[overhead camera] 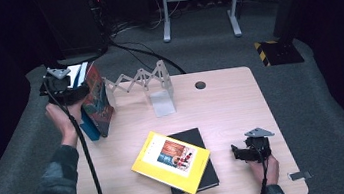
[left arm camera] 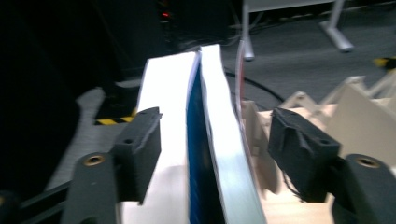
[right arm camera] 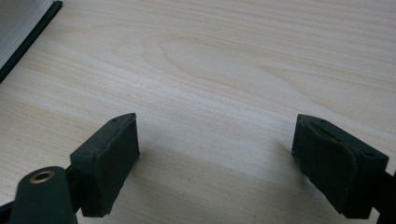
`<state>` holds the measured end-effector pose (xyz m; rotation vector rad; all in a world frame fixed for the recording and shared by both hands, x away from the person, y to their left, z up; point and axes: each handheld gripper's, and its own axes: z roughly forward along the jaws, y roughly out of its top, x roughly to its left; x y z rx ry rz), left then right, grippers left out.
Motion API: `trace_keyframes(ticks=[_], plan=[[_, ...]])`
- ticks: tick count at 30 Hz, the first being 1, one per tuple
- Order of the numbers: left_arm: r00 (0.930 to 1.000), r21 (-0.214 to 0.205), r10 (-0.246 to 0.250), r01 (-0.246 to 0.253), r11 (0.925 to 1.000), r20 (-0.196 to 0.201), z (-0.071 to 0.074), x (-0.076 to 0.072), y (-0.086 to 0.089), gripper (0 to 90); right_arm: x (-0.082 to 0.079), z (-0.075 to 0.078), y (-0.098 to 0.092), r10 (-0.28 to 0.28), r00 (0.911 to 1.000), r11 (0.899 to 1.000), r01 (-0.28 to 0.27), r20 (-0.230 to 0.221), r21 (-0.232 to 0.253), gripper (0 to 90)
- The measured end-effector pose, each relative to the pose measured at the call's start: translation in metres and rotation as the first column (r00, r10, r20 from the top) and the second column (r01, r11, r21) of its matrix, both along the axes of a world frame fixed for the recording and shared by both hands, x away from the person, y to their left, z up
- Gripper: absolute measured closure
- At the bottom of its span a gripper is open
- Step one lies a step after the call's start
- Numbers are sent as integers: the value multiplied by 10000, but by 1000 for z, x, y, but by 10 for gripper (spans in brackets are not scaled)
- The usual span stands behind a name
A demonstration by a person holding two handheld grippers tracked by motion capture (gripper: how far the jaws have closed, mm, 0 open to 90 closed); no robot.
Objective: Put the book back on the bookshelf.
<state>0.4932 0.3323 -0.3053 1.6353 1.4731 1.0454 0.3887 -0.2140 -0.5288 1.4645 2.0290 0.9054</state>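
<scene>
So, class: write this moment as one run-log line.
left claw: open, astride upright books at rack | right claw: open, over bare table | yellow book: lying on black book

- The table [overhead camera: 231,104] is pale wood with a light grain.
- A bright yellow book [overhead camera: 170,162] carries a red and orange picture on its cover.
- Under it lies a black book [overhead camera: 204,173].
- The upright books [overhead camera: 96,104] show a red and teal illustrated cover, a blue cover and white page edges.
- The folding rack [overhead camera: 145,80] is white.
- Both grippers, left [left arm camera: 215,154] and right [right arm camera: 217,163], are black.
- The floor is grey carpet.
</scene>
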Motion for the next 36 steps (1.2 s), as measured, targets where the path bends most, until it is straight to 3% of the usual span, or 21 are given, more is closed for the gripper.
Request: trace_keyframes(ticks=[3, 5, 11, 16, 18, 20, 22, 23, 25, 26, 27, 30, 32, 33, 35, 36], plan=[[9992, -539, -402, 399, 9978, -44, 1, -11, 2, 268, 0, 0, 0, -4, 10000, 10000, 4, -4, 4, 145], [9989, -664, -468, 463, 9967, -54, 1, -14, 3, 235, 0, 0, 0, -20, 10000, 10000, 20, -17, 5, 145], [9915, -1532, -1302, 1296, 9797, 62, 2, -49, 9, 177, -1, 1, 0, 18, 10000, 10000, -17, -98, 66, 141], [9849, -1547, -1731, 1707, 9731, -18, -7, -66, 6, 154, -1, 4, 0, 35, 9990, 9997, -24, -444, 242, 123], [9801, -1607, -1982, 1936, 9678, -130, -16, -73, 4, 154, -1, 5, 0, 102, 9982, 9993, -79, -597, 376, 124], [9736, -1700, -2251, 2158, 9615, -375, -31, -79, 0, 148, -2, 12, -1, 368, 9960, 9951, -290, -817, 943, 125], [9697, -1660, -2366, 2241, 9603, -600, -38, -80, -2, 148, -3, 15, 2, 388, 9958, 9937, -296, -835, 1081, 125], [9655, -1781, -2485, 2319, 9563, -774, -49, -82, -4, 146, -5, 24, 8, 603, 9958, 9891, -502, -696, 1381, 136], [9593, -1928, -2630, 2401, 9514, -1031, -62, -85, -7, 136, -5, 34, 17, 966, 9940, 9854, -881, -523, 1455, 137], [9593, -1928, -2630, 2401, 9514, -1031, -62, -85, -7, 135, -6, 40, 23, 1133, 9925, 9832, -1054, -456, 1489, 137], [9518, -1897, -2763, 2492, 9497, -1330, -75, -88, -10, 134, -6, 45, 30, 1340, 9903, 9810, -1273, -367, 1467, 140], [9487, -1793, -2797, 2524, 9509, -1477, -88, -91, -14, 130, -7, 54, 43, 1765, 9841, 9749, -1721, -195, 1415, 144], [9392, -1873, -2959, 2634, 9463, -1743, -100, -94, -17, 129, -8, 62, 57, 2121, 9772, 9675, -2090, -68, 1423, 146], [9281, -1914, -3145, 2780, 9413, -1991, -111, -96, -21, 126, -9, 67, 72, 2522, 9676, 9577, -2484, -81, 1455, 149], [9249, -1955, -3208, 2825, 9391, -2043, -115, -97, -23, 115, -9, 69, 85, 2887, 9573, 9495, -2847, -122, 1322, 152], [9175, -2034, -3312, 2889, 9355, -2202, -121, -99, -25, 115, -9, 69, 85, 2887, 9573, 9495, -2847, -122, 1322, 152]])
